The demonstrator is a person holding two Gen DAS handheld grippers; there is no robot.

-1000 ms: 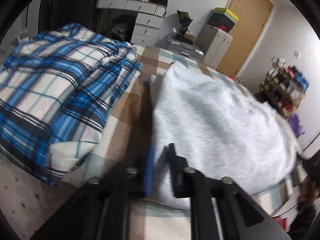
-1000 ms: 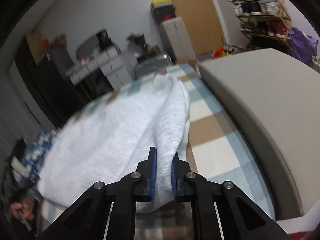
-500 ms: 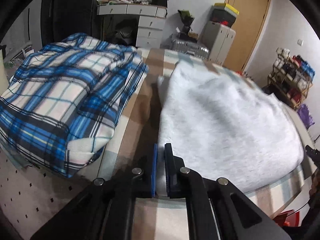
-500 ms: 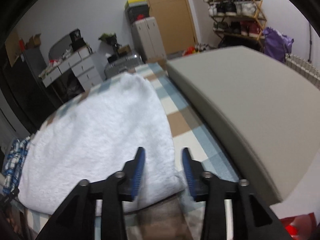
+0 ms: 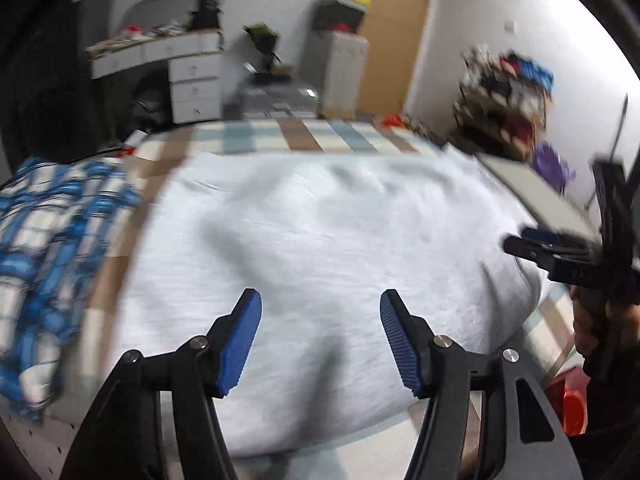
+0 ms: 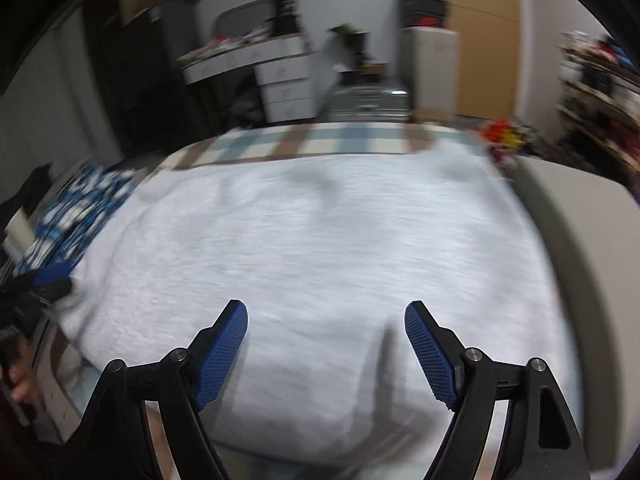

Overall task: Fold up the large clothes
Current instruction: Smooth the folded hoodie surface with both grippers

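Both grippers had let go of the white garment since the earlier frames, where each was pinched on one of its near corners. The left gripper now hung above the garment's near edge with its jaws just opened to a fair gap, nothing between the blue pads. The right gripper hung likewise above the near edge, its jaws just opened wider still and clear of the cloth.

The white garment lay spread flat across the checked bedcover, a few soft creases showing near its far edge. Left of the garment, on the same bedcover, sat the blue plaid garment in a bundle, just beside the white one. Right of the white garment a grey cushion ran along its edge.

In the left wrist view the right gripper appeared at the garment's right edge, with part of a hand below it. Beyond the garment's far edge stood a white drawer unit and a wooden door, both blurred.
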